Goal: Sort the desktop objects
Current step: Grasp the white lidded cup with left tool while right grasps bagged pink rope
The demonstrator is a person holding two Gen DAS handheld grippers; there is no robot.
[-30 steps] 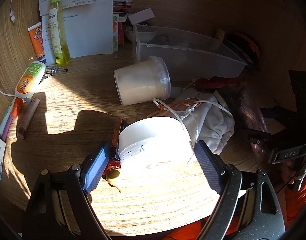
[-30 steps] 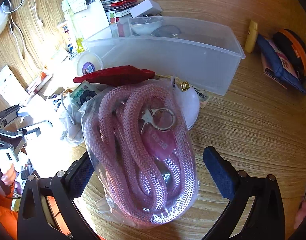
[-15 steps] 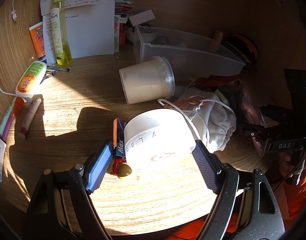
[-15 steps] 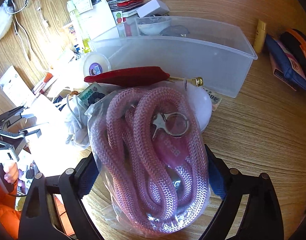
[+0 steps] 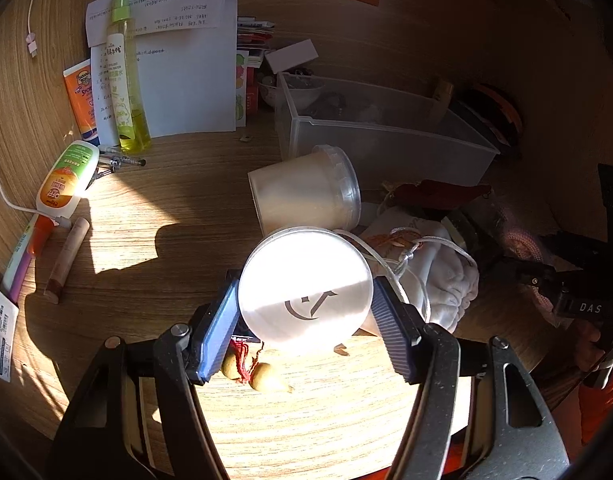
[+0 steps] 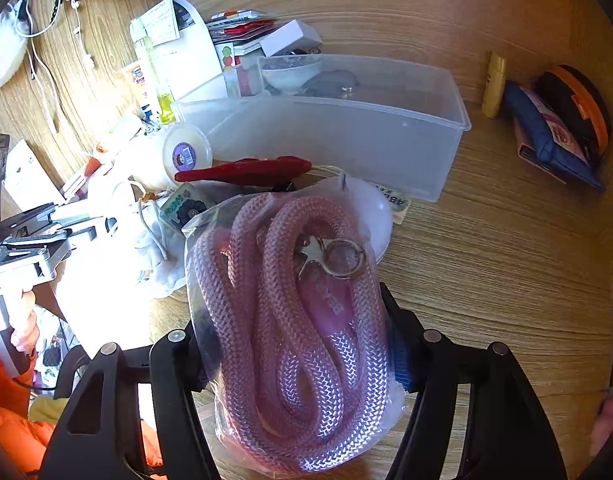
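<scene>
A white round jar [image 5: 306, 288] sits between the fingers of my left gripper [image 5: 304, 316]. Its lid faces the camera, and the jaws are closing with both blue pads against its sides. A gourd charm with red thread [image 5: 262, 376] lies on the desk just beneath it. In the right wrist view a clear bag of coiled pink rope [image 6: 290, 320] fills my right gripper [image 6: 298, 344]. These jaws are closing too, and their pads press into the bag's sides. The bag hides the right gripper's fingertips.
A clear plastic bin [image 6: 346, 144] stands behind both grippers, with a cream tub [image 5: 302, 192] on its side in front of it. A white drawstring pouch [image 5: 438, 280] and a red fabric piece [image 6: 242, 170] lie between the grippers. Bottles, tubes and papers [image 5: 126, 88] crowd the left.
Both pairs of jaws have closed in, from wide apart to touching their loads. The white jar has tipped so its lid faces the camera. The bag of rope is now squeezed.
</scene>
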